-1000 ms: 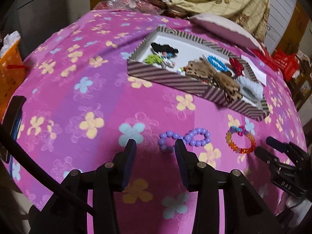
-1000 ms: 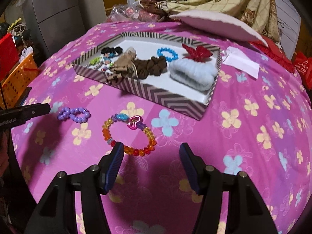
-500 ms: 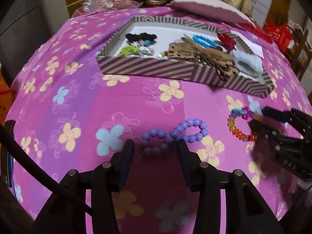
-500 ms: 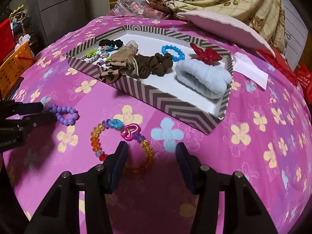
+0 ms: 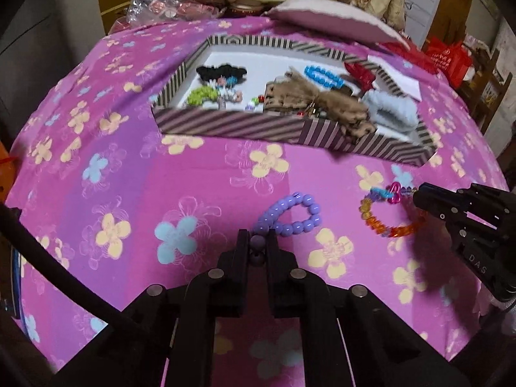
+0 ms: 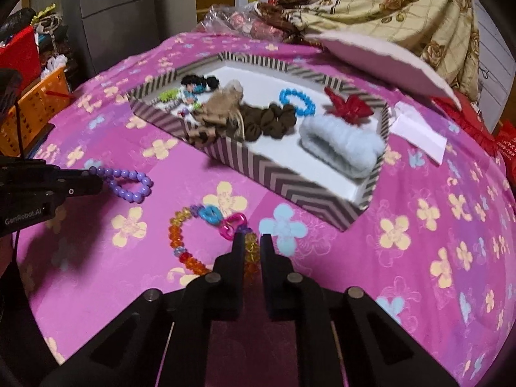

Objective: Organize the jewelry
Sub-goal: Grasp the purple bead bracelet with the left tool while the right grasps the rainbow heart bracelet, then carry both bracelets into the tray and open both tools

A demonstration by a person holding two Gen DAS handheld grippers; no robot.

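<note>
2 tongs just closed: left tongs (image 5: 258, 242) pinch purple bracelet (image 5: 290, 214); right tongs (image 6: 250, 240) pinch amber bracelet (image 6: 183, 242).

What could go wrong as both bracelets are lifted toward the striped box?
1. The left tool pinches only a bead or two of the purple bracelet, so it may slip free.
2. The right tool grips the amber bracelet by its edge; the dangling loop could snag the striped box wall.

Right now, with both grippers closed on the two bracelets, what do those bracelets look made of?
Purple bracelet in the left gripper: round opaque beads, smooth with a soft sheen, likely plastic. Orange bracelet in the right gripper: faceted, translucent, glinting beads, acrylic or glass, I can't tell which; its pink and blue links look like glossy plastic.
</note>
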